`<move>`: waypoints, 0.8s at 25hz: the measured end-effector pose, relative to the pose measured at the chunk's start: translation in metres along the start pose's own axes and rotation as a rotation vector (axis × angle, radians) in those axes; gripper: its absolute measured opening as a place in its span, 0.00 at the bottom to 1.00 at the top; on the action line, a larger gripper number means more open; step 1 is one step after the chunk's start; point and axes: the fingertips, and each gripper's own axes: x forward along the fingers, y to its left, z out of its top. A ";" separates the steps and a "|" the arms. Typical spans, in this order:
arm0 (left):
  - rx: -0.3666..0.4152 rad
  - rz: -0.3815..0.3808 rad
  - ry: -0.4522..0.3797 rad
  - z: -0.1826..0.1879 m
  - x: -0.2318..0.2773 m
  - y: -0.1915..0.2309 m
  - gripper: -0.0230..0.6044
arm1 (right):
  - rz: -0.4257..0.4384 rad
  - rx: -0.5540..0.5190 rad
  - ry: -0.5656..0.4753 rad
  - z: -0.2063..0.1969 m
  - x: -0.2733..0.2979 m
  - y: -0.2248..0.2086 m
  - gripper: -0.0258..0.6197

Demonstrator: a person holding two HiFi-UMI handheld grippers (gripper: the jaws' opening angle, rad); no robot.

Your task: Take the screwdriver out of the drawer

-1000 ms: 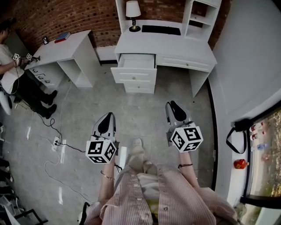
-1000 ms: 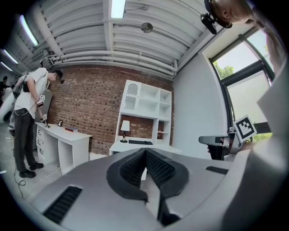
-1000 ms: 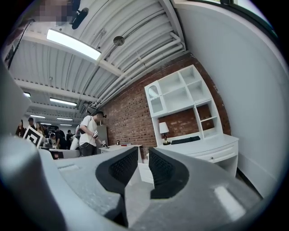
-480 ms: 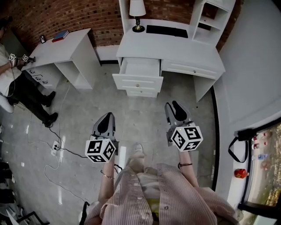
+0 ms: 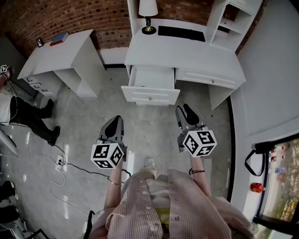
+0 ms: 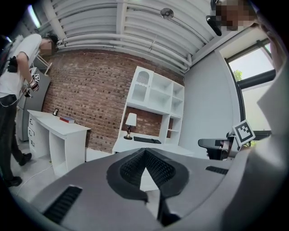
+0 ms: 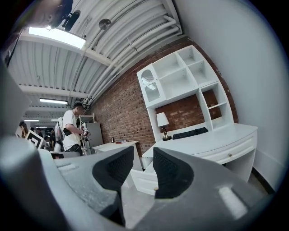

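Observation:
The white desk (image 5: 187, 52) stands ahead with its top left drawer (image 5: 150, 77) pulled open. The drawer's inside looks pale, and no screwdriver shows in any view. My left gripper (image 5: 114, 122) hangs over the floor short of the drawer, its tips touching and nothing between them (image 6: 145, 151). My right gripper (image 5: 186, 111) is level beside it, a bit nearer the desk. Its jaws are opening with nothing between them (image 7: 143, 155), and the open drawer (image 7: 143, 178) shows through the gap.
A lamp (image 5: 148, 14) and keyboard (image 5: 181, 31) sit on the desk, under white shelves. A second white desk (image 5: 60, 52) stands at the left with a book (image 5: 59, 38). A person (image 5: 18, 112) stands far left. Cables (image 5: 60, 161) trail on the floor.
The desk and open drawer have come closer and larger in the head view. Both grippers have advanced toward it together. The person at left has slid toward the frame's edge.

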 end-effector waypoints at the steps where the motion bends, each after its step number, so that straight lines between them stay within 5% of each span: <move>1: 0.000 -0.004 0.003 0.001 0.006 0.004 0.04 | -0.003 0.004 -0.001 0.000 0.007 -0.002 0.23; 20: -0.039 -0.036 0.066 -0.009 0.118 0.048 0.04 | -0.007 0.036 0.053 -0.010 0.117 -0.054 0.22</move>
